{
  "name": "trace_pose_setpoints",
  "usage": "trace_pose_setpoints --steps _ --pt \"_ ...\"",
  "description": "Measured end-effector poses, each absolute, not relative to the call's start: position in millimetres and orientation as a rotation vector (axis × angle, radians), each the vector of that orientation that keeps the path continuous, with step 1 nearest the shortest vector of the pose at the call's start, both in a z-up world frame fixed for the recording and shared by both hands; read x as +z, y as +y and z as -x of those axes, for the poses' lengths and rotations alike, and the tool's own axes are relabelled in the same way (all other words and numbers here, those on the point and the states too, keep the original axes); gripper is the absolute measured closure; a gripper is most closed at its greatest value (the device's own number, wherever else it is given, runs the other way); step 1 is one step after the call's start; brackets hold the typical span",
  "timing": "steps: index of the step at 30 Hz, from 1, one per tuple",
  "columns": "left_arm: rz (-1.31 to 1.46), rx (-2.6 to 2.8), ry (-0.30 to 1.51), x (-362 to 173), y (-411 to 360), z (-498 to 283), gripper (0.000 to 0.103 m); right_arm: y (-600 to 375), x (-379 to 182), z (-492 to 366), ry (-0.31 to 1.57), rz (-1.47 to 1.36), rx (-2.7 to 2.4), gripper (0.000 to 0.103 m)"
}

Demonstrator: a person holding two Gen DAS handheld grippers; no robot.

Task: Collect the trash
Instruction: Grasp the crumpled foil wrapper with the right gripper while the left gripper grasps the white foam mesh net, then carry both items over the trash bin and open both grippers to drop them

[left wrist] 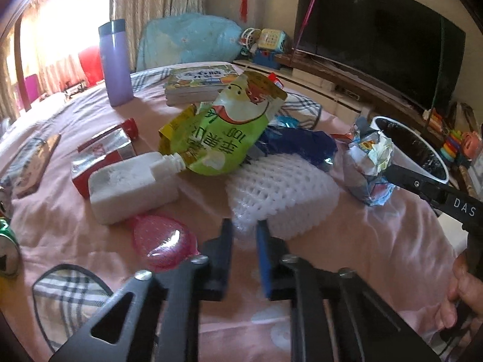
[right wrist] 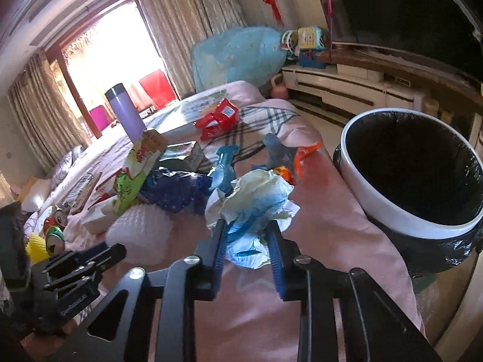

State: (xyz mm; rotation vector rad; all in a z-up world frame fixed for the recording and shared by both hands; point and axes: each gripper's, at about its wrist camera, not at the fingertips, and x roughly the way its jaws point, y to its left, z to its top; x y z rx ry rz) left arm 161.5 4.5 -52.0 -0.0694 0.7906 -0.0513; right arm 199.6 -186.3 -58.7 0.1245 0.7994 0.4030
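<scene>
My left gripper (left wrist: 244, 229) is shut on the near corner of a white foam net (left wrist: 280, 193) lying on the pink bedspread. My right gripper (right wrist: 247, 229) is shut on a crumpled white-and-blue wrapper (right wrist: 256, 205); the left wrist view shows that wrapper (left wrist: 369, 163) at the right, pinched by the right gripper's fingers (left wrist: 404, 178). A white bin with a black liner (right wrist: 392, 220) stands just right of the bed edge, close to the right gripper. Behind the net lie a green drink pouch (left wrist: 217, 138), a white plastic bottle (left wrist: 129, 187) and a dark blue wrapper (left wrist: 295, 144).
A red-and-silver carton (left wrist: 102, 154), a pink plastic piece (left wrist: 163, 241) and a can (left wrist: 7, 250) lie at the left. A purple flask (left wrist: 116, 63) and a book (left wrist: 196, 81) stand further back. A red packet (right wrist: 217, 120) and orange wrapper (right wrist: 302, 157) lie beyond. A television (left wrist: 377, 36) fills the right wall.
</scene>
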Motion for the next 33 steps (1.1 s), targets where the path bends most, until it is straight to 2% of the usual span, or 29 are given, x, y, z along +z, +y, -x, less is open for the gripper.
trace_pose_setpoints --steps 2,3,12,15,16,17,18,20,21,23,24,25,33 --pt "0.079 -0.064 0.778 -49 5 -158 0.092 -189 -55 -193 0.790 -0.133 0.418 0.088" --pt "0.082 -0.071 0.772 -47 6 -156 0.093 -190 -53 -190 0.788 -0.136 0.421 0.101" --pt "0.082 -0.131 0.711 -24 -3 -133 0.094 -210 -36 -175 0.755 -0.160 0.446 0.101" --pt "0.084 -0.131 0.713 -24 -2 -132 0.094 -212 -41 -184 0.787 -0.189 0.463 0.088" --pt "0.085 -0.127 0.713 -24 -1 -131 0.094 -212 -42 -186 0.790 -0.189 0.457 0.070" --pt "0.086 -0.125 0.716 -24 -1 -132 0.094 -213 -45 -187 0.791 -0.186 0.447 0.059" --pt "0.088 -0.122 0.720 -25 1 -132 0.094 -213 -48 -191 0.793 -0.188 0.435 0.038" --pt "0.089 -0.116 0.725 -25 1 -132 0.094 -211 -53 -194 0.800 -0.187 0.438 0.036" --pt "0.091 -0.114 0.726 -26 3 -132 0.094 -209 -57 -196 0.812 -0.182 0.444 0.039" --pt "0.092 -0.109 0.726 -23 -1 -134 0.094 -205 -65 -201 0.845 -0.183 0.468 0.056" --pt "0.094 -0.110 0.725 -22 -1 -134 0.094 -202 -69 -203 0.861 -0.182 0.482 0.079" --pt "0.095 -0.112 0.724 -21 -2 -135 0.094 -200 -69 -202 0.866 -0.180 0.491 0.094" --pt "0.082 -0.183 0.696 -4 -25 -140 0.094 -225 -38 -181 0.772 -0.209 0.492 0.096"
